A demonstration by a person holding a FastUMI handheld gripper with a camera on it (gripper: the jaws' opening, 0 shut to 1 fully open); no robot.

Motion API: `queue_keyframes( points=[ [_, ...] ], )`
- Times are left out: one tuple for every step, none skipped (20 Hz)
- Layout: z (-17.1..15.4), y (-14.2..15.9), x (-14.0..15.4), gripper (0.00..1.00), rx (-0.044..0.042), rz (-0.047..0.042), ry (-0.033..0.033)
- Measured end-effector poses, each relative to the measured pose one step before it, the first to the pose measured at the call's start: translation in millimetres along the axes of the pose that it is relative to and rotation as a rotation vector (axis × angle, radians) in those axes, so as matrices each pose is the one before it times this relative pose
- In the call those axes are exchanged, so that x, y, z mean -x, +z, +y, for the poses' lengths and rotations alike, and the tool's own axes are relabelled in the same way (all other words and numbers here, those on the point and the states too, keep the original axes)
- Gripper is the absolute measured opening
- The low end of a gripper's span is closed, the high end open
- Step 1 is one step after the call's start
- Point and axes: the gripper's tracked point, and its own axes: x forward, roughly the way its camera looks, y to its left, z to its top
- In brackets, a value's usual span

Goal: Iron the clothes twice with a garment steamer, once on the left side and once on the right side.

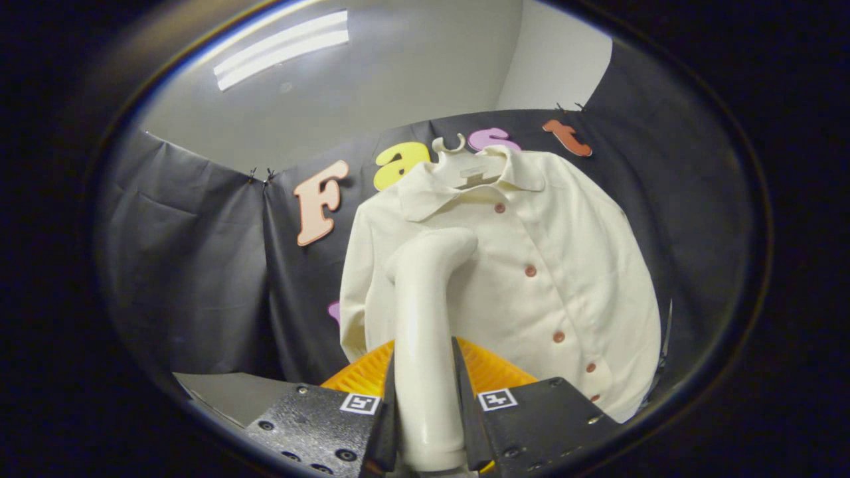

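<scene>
A cream button-up shirt (544, 265) with reddish buttons hangs on a white hanger (450, 145) against the black cloth wall. My gripper (425, 392) is shut on the handle of a cream garment steamer (425, 318), which stands upright between the fingers. The steamer's bent head (441, 249) points at the shirt's left chest, just below the collar; whether it touches the fabric I cannot tell. The shirt's lower hem is hidden behind the fingers.
An orange ribbed piece (485, 372) sits just behind the fingers, on both sides of the steamer handle. A grey table surface (232, 392) lies to the left below the cloth wall. A ceiling light (282, 50) glows overhead.
</scene>
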Motion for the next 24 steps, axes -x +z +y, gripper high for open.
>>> queue_keyframes(
  points=[
    [-0.75,-5.75,4.33,0.39,-0.01192,0.01002,0.00104],
    [-0.22,-6.34,2.72,0.39,-0.00756,0.00961,0.00146],
    [-0.75,-4.96,1.66,0.39,-0.00465,0.00359,-0.00059],
    [-1.99,-4.32,1.61,0.39,-0.00016,0.00672,-0.00252],
    [-2.84,-6.92,2.52,0.39,0.00119,0.00975,-0.00357],
    [-0.83,-5.97,2.07,0.39,-0.00037,0.0088,-0.0047],
    [-2.18,-6.92,3.66,0.39,-0.00032,0.01155,-0.00529],
    [-2.21,-8.05,4.74,0.39,-0.0063,0.00901,-0.00521],
    [-2.01,-10.18,3.43,0.39,-0.01338,0.01493,-0.00322],
    [-0.74,-10.51,4.94,0.39,-0.03394,0.01571,-0.00148],
    [-0.91,-9.33,4.91,0.39,-0.04457,0.00926,0.00093],
    [-0.86,-7.59,3.2,0.39,-0.01841,0.00578,0.00029],
    [-6.2,-6.7,3.0,0.39,0.00697,0.0065,-0.0074],
    [-4.95,-6.09,2.65,0.39,0.00712,0.00949,-0.00761],
    [-3.7,-7.96,4.21,0.39,0.00497,0.00894,-0.00436],
    [-2.93,-5.08,2.42,0.39,0.00589,0.01053,-0.00332],
    [-4.11,-7.37,3.1,0.39,0.00171,0.00967,-0.00408],
    [-2.43,-6.25,3.17,0.39,-0.00499,0.00577,-0.00315],
    [-2.01,-9.2,1.8,0.39,0.00037,0.01361,-0.00256],
    [-3.66,-8.69,3.2,0.39,0.0035,0.01093,-0.0042],
    [-3.7,-10.27,3.56,0.39,0.00339,0.01577,-0.00516],
    [-4.23,-8.99,3.38,0.39,-0.00178,0.01162,-0.00557],
    [-3.51,-9.38,2.59,0.39,-0.00647,0.01421,-0.00424],
    [-3.58,-8.96,2.51,0.39,-0.01042,0.01247,-0.00379]
  ],
)
